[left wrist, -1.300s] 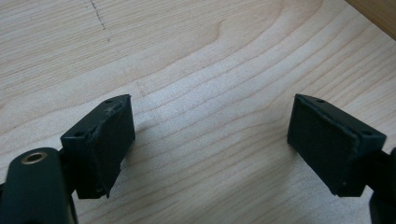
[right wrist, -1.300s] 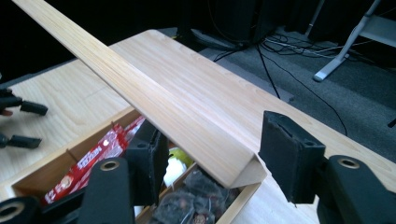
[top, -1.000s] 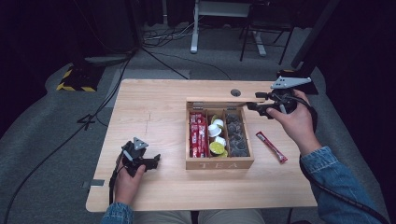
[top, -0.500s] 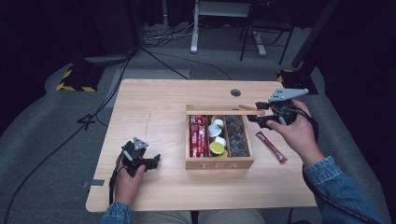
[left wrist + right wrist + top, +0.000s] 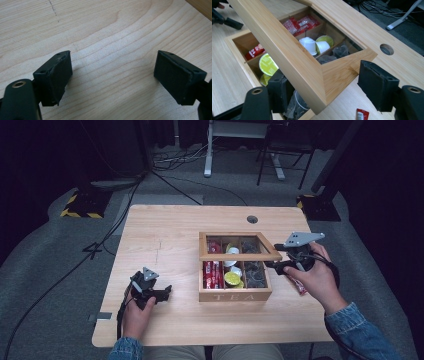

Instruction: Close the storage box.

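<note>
A wooden tea box [image 5: 235, 295] marked TEA stands on the table. Its glass-paned lid [image 5: 235, 256] hangs half lowered over the compartments. My right gripper [image 5: 272, 265] is at the lid's right front corner [image 5: 342, 70], which lies between its jaws. These jaws have just been opening; one is under the frame and the other stands just off the wood. Inside lie red sachets [image 5: 299, 23], white and green pods [image 5: 315, 45] and dark tea bags [image 5: 339, 52]. My left gripper [image 5: 165, 292] rests open on bare wood [image 5: 112, 75] at the front left.
A loose red sachet [image 5: 300, 287] lies on the table right of the box, beneath the right hand. A round cable hole [image 5: 252, 219] is behind the box. Bare tabletop [image 5: 165, 245] spreads left of the box.
The right gripper has come down and toward the near edge, and the lid has swung from nearly upright to half lowered. The left gripper has stayed put.
</note>
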